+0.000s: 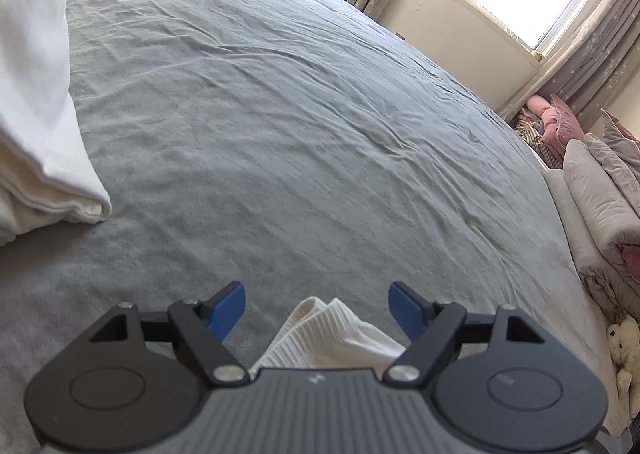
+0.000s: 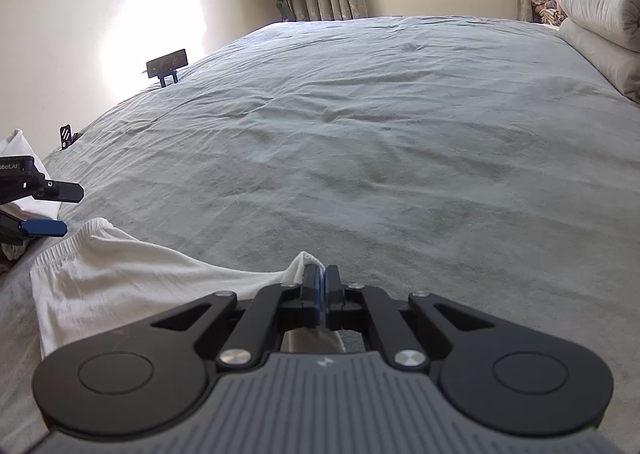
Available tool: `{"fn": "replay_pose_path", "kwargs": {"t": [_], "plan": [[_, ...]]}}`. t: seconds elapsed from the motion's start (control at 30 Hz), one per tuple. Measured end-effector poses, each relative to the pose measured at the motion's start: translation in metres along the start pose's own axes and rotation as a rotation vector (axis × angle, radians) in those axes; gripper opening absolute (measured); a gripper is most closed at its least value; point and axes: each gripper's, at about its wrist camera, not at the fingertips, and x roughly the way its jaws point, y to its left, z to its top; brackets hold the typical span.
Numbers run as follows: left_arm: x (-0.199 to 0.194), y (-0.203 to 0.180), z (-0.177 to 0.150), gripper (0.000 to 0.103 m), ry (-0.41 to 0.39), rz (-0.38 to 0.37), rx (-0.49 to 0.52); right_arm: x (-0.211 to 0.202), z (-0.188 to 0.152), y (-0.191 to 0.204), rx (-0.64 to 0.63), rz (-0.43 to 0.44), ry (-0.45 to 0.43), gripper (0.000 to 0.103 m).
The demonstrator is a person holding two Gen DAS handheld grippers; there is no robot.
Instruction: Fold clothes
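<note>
Right gripper [image 2: 322, 286] pinches the white garment [image 2: 120, 286]'s corner; left gripper [image 1: 316, 308], spread wide, should clamp the ribbed edge [image 1: 332, 338] between its pads.

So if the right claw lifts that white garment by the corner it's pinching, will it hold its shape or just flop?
Probably flop: the white garment already sags and wrinkles between the shut right claw and its elastic hem. It looks thin, so likely light. On the wrinkled grey bedsheet it may drag and bunch. The open left claw could grip the ribbed edge.

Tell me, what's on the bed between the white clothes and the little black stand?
Nothing. In the right wrist view, only bare wrinkled grey bedsheet lies between the white clothes and the black stand.
</note>
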Motion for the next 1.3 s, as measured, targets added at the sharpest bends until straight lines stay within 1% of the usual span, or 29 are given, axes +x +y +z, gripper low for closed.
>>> {"fn": "replay_pose_path", "kwargs": {"t": [0.13, 0.17, 0.2, 0.27, 0.3, 0.33, 0.4, 0.47, 0.57, 0.6, 0.67, 0.7, 0.73, 0.77, 0.87, 0.93, 1.0, 1.07, 1.13, 1.2, 1.3], "plan": [[-0.003, 0.009, 0.008, 0.078, -0.025, 0.016, -0.020, 0.002, 0.000, -0.003, 0.018, -0.005, 0.011, 0.002], [-0.003, 0.009, 0.009, 0.077, -0.019, 0.009, -0.020, 0.002, 0.000, -0.004, 0.022, -0.008, 0.009, 0.002], [-0.002, 0.009, 0.009, 0.077, -0.010, -0.004, -0.016, 0.000, -0.001, -0.004, 0.030, -0.007, -0.005, 0.002], [-0.001, 0.008, 0.009, 0.072, 0.004, -0.025, -0.007, -0.003, -0.001, -0.004, 0.044, -0.007, -0.033, 0.002], [0.000, 0.007, 0.009, 0.072, 0.008, -0.034, 0.001, -0.005, -0.001, -0.004, 0.051, -0.001, -0.044, 0.002], [0.000, 0.006, 0.009, 0.072, 0.018, -0.048, 0.013, -0.004, -0.001, -0.003, 0.054, -0.003, -0.038, 0.002], [0.004, 0.004, 0.009, 0.072, 0.040, -0.048, 0.034, 0.001, -0.003, -0.002, 0.034, -0.025, -0.004, 0.002], [0.009, 0.002, 0.007, 0.072, 0.063, -0.045, 0.053, 0.004, -0.003, -0.002, 0.037, -0.025, 0.005, 0.002], [0.017, -0.006, 0.001, 0.067, 0.099, -0.050, 0.084, 0.003, -0.002, -0.002, 0.043, -0.023, 0.006, 0.003], [0.019, -0.011, -0.001, 0.066, 0.100, -0.046, 0.109, 0.003, -0.002, -0.002, 0.042, -0.023, 0.008, 0.003], [0.023, -0.019, -0.006, 0.059, 0.098, -0.031, 0.158, 0.003, -0.001, -0.002, 0.044, -0.023, 0.011, 0.003], [0.026, -0.024, -0.009, 0.055, 0.095, -0.006, 0.195, 0.003, -0.001, -0.002, 0.045, -0.023, 0.012, 0.003], [0.028, -0.027, -0.011, 0.040, 0.096, 0.015, 0.225, 0.003, -0.001, -0.002, 0.046, -0.023, 0.013, 0.004], [0.031, -0.030, -0.013, 0.036, 0.100, 0.032, 0.252, 0.003, 0.000, -0.002, 0.048, -0.024, 0.014, 0.004], [0.033, -0.035, -0.017, 0.029, 0.089, 0.061, 0.300, 0.001, 0.001, 0.000, 0.047, -0.024, 0.005, 0.004], [0.032, -0.038, -0.019, 0.026, 0.077, 0.075, 0.321, -0.001, 0.002, 0.001, 0.048, -0.024, -0.006, 0.004], [0.031, -0.037, -0.018, 0.026, 0.067, 0.101, 0.318, -0.001, 0.003, 0.002, 0.048, -0.026, -0.010, 0.004], [0.030, -0.037, -0.016, 0.025, 0.054, 0.130, 0.313, 0.003, 0.002, 0.002, 0.034, -0.061, 0.003, 0.004], [0.029, -0.036, -0.015, 0.025, 0.037, 0.137, 0.310, 0.008, 0.002, 0.001, 0.016, -0.116, 0.009, 0.002], [0.028, -0.038, -0.016, 0.025, 0.034, 0.131, 0.319, 0.009, 0.004, -0.002, 0.024, -0.112, 0.006, 0.002], [0.030, -0.038, -0.017, 0.026, 0.038, 0.136, 0.326, 0.008, 0.006, 0.000, 0.001, -0.109, 0.009, 0.002]]}}
